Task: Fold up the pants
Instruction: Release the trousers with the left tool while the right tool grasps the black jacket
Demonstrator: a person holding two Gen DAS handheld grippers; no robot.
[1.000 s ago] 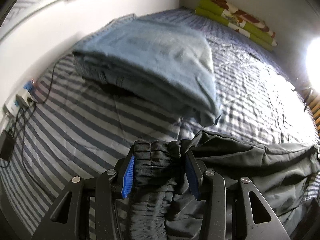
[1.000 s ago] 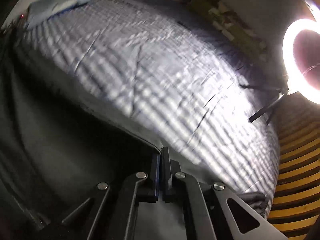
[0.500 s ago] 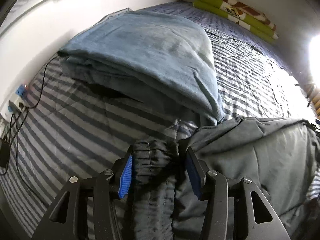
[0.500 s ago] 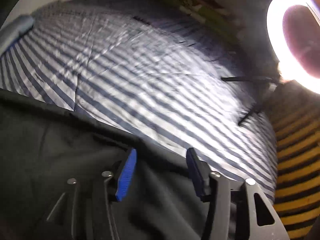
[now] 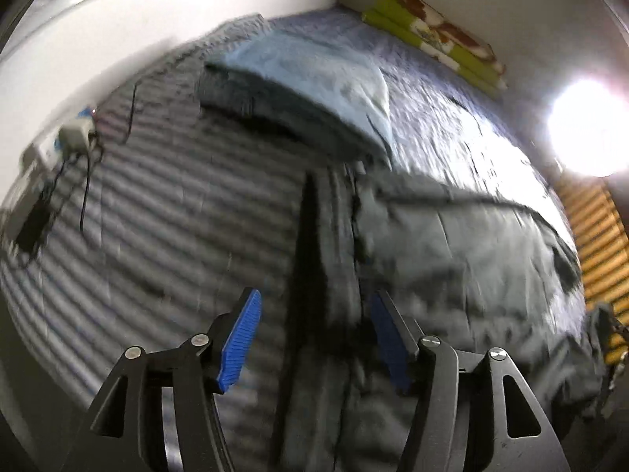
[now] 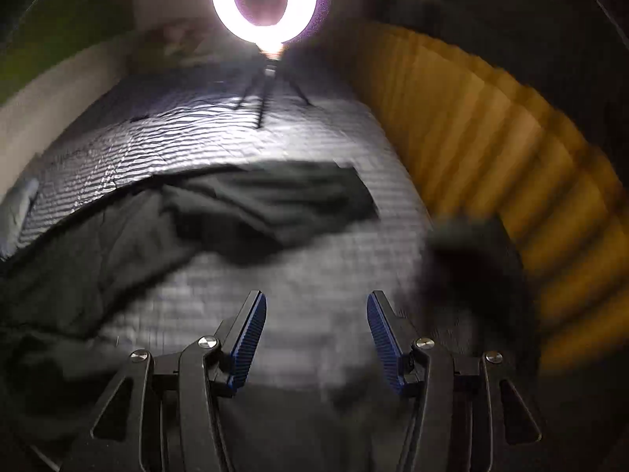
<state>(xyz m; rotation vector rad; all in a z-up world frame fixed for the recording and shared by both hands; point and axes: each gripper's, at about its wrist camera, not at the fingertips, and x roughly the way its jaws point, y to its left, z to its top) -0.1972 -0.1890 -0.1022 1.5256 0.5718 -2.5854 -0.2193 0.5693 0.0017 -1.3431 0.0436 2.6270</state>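
Note:
Dark grey pants (image 5: 452, 259) lie spread on the striped bed, their gathered waistband (image 5: 334, 236) running away from me in the left wrist view. My left gripper (image 5: 314, 334) hangs open above the waistband, its blue pads clear of the cloth. In the right wrist view the pants (image 6: 129, 244) lie at the left and centre with a leg end (image 6: 283, 200) folded across. My right gripper (image 6: 316, 334) is open over bare striped sheet, holding nothing. Both views are blurred by motion.
A folded blue blanket (image 5: 314, 74) lies behind the pants. Green patterned bedding (image 5: 432, 43) is stacked by the far wall. A power strip and cables (image 5: 74, 137) sit at the left edge. A ring light (image 6: 264, 0) on a tripod stands on the bed; yellow slats (image 6: 491, 149) are at the right.
My left gripper let go of the waistband, opened and pulled back upward. My right gripper, shut on cloth a second ago, opened and swung right toward the ring light.

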